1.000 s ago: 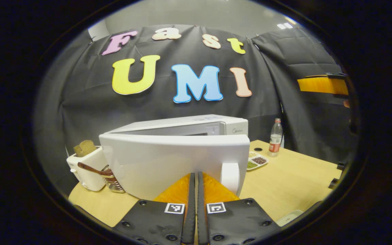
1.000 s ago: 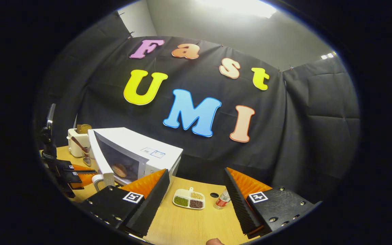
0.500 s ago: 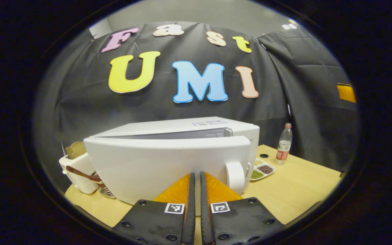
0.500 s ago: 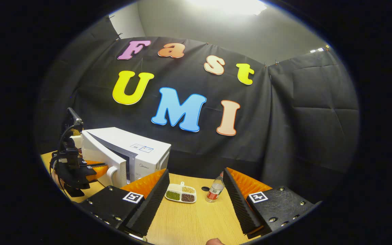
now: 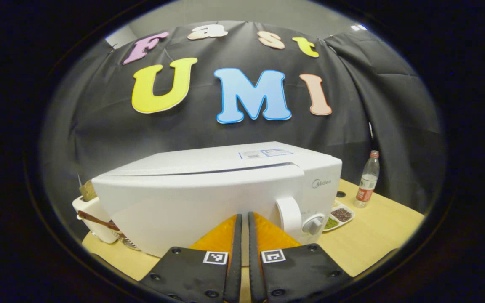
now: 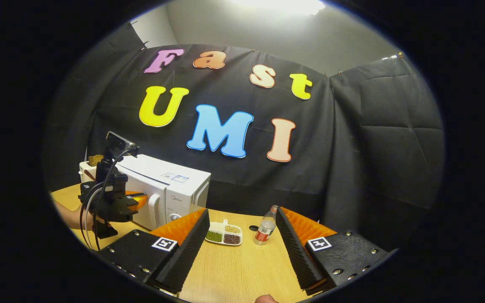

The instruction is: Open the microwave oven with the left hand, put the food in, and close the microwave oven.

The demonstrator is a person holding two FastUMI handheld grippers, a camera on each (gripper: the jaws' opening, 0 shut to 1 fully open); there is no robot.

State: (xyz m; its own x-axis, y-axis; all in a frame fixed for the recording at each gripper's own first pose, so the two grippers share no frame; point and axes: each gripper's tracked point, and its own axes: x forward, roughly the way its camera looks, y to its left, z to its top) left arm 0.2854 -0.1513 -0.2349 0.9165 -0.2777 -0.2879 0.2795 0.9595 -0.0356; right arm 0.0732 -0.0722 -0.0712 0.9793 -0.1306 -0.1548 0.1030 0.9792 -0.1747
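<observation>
From the left gripper view I see my left gripper (image 5: 241, 219) pressed together against the microwave door (image 5: 192, 210), which sits nearly flush with the microwave (image 5: 242, 158) on the table (image 5: 377, 227). The right gripper view shows my right gripper (image 6: 242, 229) spread wide, holding nothing, above the compartment dish (image 6: 224, 234) and bottle (image 6: 265, 225). It also shows the hand (image 6: 72, 216) behind the left gripper.

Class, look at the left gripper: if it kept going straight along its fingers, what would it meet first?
Most likely the microwave door: the left gripper points its shut fingers squarely at the door's white front, left of the handle. Contact cannot be judged.
</observation>
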